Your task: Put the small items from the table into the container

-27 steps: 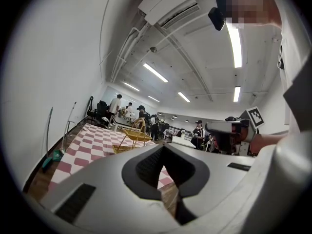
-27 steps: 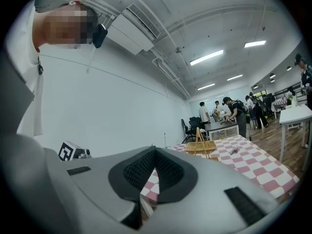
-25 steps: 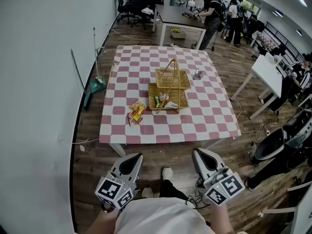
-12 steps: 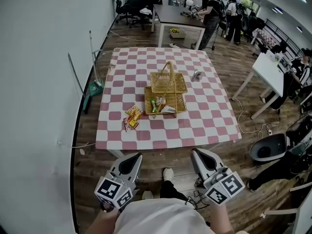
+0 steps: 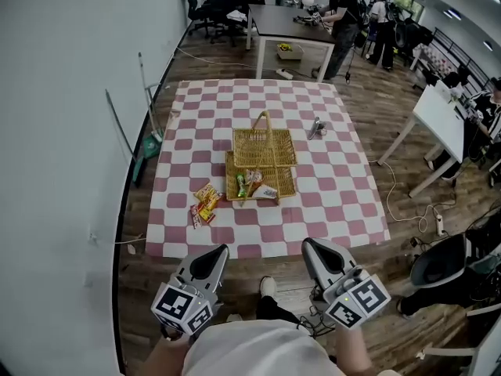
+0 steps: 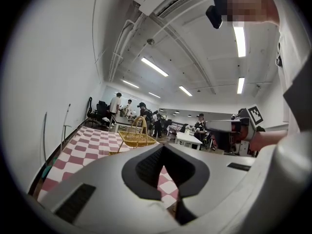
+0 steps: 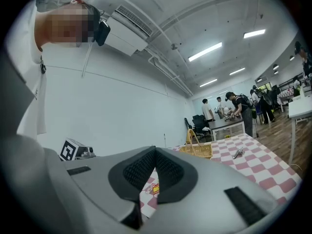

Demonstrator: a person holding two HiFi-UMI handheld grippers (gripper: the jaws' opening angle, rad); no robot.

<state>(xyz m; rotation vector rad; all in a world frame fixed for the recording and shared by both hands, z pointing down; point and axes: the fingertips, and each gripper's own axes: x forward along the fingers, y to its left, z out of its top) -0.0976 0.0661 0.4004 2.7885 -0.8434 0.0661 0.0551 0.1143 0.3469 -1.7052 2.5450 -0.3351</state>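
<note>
On checked table (image 5: 329,178), basket (image 5: 270,143) w/ pkts (image 5: 252,185) inside, L gripper (image 5: 219,251), R gripper (image 5: 310,245), both jaws clenched, empty.

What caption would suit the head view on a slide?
Left tool and right tool, both shut, held before a checkered table with a wicker basket and snack packets.

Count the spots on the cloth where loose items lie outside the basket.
2. A heap of snack packets lies left of the basket's near end, overlapping so that its own count is unclear. A metal item lies beyond the basket's right side.
</note>
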